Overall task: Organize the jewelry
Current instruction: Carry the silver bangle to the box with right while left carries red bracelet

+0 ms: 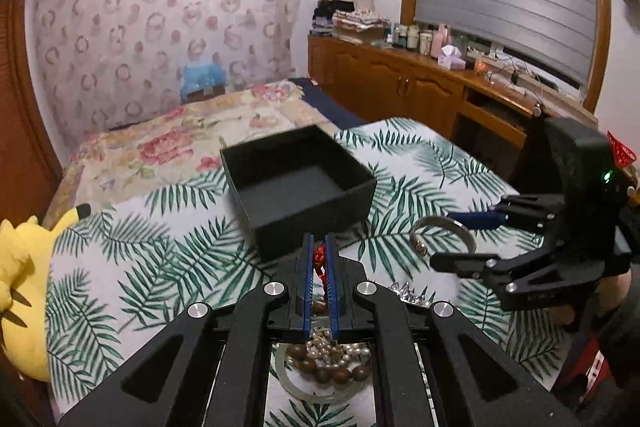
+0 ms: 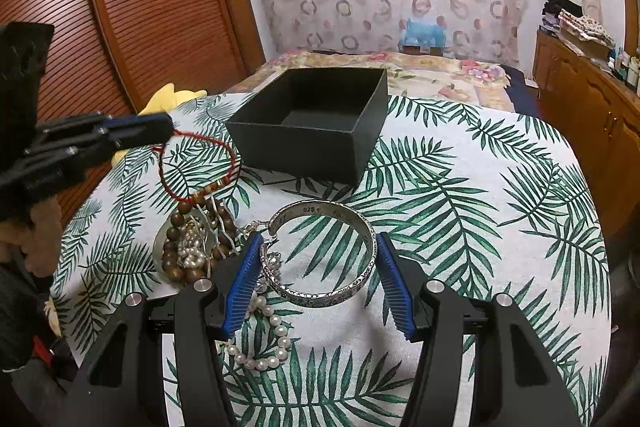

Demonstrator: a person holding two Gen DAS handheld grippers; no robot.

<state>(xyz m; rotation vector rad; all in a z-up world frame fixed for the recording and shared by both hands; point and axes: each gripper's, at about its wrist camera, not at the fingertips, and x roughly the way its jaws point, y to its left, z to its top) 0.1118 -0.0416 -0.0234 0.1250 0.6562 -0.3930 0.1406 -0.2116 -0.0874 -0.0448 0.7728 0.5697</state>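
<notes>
right wrist view: my right gripper (image 2: 318, 281) spread wide around silver bangle (image 2: 326, 255), not clamped; left gripper (image 1: 319, 259) pinching red cord bracelet (image 2: 196, 163); black box (image 2: 316, 119) empty; pearls (image 2: 264, 339), wooden beads (image 2: 180, 259) remain on cloth.

Black box (image 2: 316, 123), silver bangle (image 2: 320, 251), red cord bracelet (image 2: 196, 163), brown wooden beads (image 2: 176, 259), white pearls (image 2: 264, 331); green palm-leaf print on the white bench cloth (image 2: 460, 227).
</notes>
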